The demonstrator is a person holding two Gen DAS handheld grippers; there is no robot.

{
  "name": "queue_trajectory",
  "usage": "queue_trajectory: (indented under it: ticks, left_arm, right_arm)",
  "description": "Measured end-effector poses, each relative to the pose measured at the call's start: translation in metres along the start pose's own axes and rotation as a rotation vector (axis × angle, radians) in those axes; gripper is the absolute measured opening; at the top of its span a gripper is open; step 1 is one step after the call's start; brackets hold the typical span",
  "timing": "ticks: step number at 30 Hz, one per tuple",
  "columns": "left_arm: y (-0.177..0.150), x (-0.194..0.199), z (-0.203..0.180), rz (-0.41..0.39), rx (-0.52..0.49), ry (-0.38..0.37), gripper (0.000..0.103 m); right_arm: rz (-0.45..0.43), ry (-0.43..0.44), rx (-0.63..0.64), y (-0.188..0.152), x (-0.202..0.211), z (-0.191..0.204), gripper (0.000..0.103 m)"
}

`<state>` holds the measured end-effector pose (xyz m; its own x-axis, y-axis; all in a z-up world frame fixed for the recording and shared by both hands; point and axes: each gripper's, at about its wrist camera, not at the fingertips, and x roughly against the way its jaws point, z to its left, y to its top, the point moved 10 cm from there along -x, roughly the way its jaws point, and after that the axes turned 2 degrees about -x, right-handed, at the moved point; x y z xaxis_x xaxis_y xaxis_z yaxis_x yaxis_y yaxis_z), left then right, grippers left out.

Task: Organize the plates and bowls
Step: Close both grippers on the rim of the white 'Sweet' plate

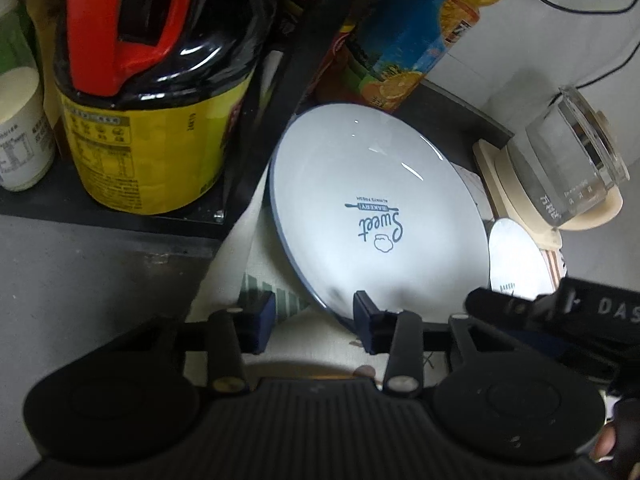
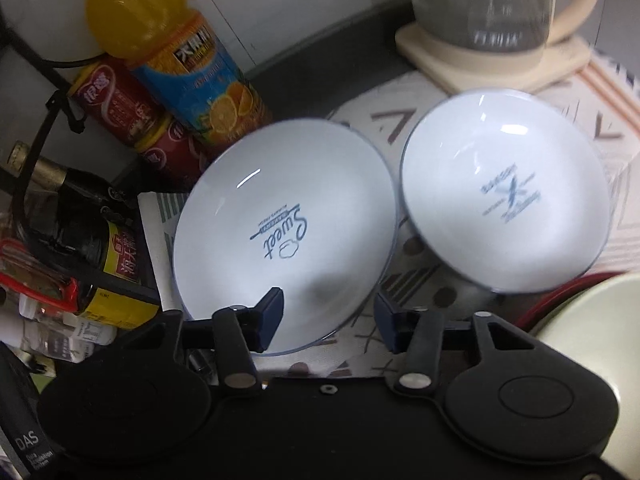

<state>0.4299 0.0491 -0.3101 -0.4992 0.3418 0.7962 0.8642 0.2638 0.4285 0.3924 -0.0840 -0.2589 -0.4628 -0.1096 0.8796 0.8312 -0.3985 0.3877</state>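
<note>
A white plate with a blue rim and "Sweet Bakery" print [image 1: 376, 216] lies on a patterned cloth; it also shows in the right wrist view [image 2: 284, 236]. A smaller white bowl with a blue print [image 2: 504, 192] sits to its right, seen partly in the left wrist view [image 1: 516, 260]. My left gripper [image 1: 314, 320] is open at the plate's near edge, its right finger over the rim. My right gripper [image 2: 328, 316] is open at the plate's near edge, its left finger over the plate. Both are empty.
A black rack on the left holds a dark sauce jug with red handle [image 1: 152, 92], an orange juice bottle [image 2: 188, 72] and red cans [image 2: 120, 104]. A glass kettle on a cream base [image 2: 492, 20] stands behind the bowl. A pale green dish [image 2: 592, 332] is at the right.
</note>
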Motion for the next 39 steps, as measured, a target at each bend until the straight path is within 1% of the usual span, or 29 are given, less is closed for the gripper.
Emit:
queue_trajectory:
  ticks: [4,9,11,15,20,23,26,27,29,30,34,36,39]
  left_arm:
    - [0.0,-0.005,0.002,-0.006,0.035,-0.024,0.034]
    - [-0.001,-0.01,0.006,-0.015,0.07,-0.059,0.031]
    - [-0.001,-0.012,0.006,-0.021,0.082,-0.068,0.027]
    - [0.0,-0.014,0.004,-0.035,0.079,-0.07,0.022]
    - [0.003,-0.016,0.007,-0.034,0.115,-0.064,0.016]
    - [0.006,-0.017,0.008,-0.038,0.128,-0.066,0.016]
    - [0.008,-0.018,0.008,-0.042,0.146,-0.067,0.016]
    - [0.007,-0.018,0.008,-0.044,0.15,-0.066,0.016]
    - [0.006,-0.018,0.008,-0.047,0.141,-0.055,0.012]
    - [0.006,-0.017,0.007,-0.05,0.129,-0.05,0.013]
    - [0.007,-0.007,0.003,-0.082,0.106,-0.041,0.015]
    - [0.006,-0.002,0.003,-0.085,0.11,-0.054,0.015]
    - [0.003,0.006,0.0,-0.105,0.083,-0.055,0.015]
  right_arm:
    - [0.031,-0.022,-0.024,-0.004,-0.014,-0.004,0.039]
    - [0.042,-0.043,-0.033,-0.006,-0.025,-0.009,0.039]
    - [0.042,-0.048,-0.034,-0.007,-0.03,-0.01,0.038]
    - [0.041,-0.064,-0.057,-0.006,-0.04,-0.014,0.036]
    - [0.045,-0.082,-0.079,-0.007,-0.055,-0.019,0.034]
    - [0.007,-0.077,-0.092,-0.003,-0.057,-0.02,0.036]
    - [-0.012,-0.072,-0.108,0.001,-0.057,-0.022,0.037]
    - [-0.015,-0.063,-0.128,0.001,-0.057,-0.024,0.036]
    - [-0.016,-0.077,-0.136,0.001,-0.056,-0.027,0.026]
    - [-0.017,-0.092,-0.114,0.001,-0.055,-0.028,0.022]
    - [-0.069,-0.025,-0.109,0.005,-0.037,-0.023,0.011]
    - [-0.098,-0.005,-0.078,0.006,-0.026,-0.018,0.01]
    - [-0.12,-0.008,-0.021,0.005,-0.018,-0.015,0.01]
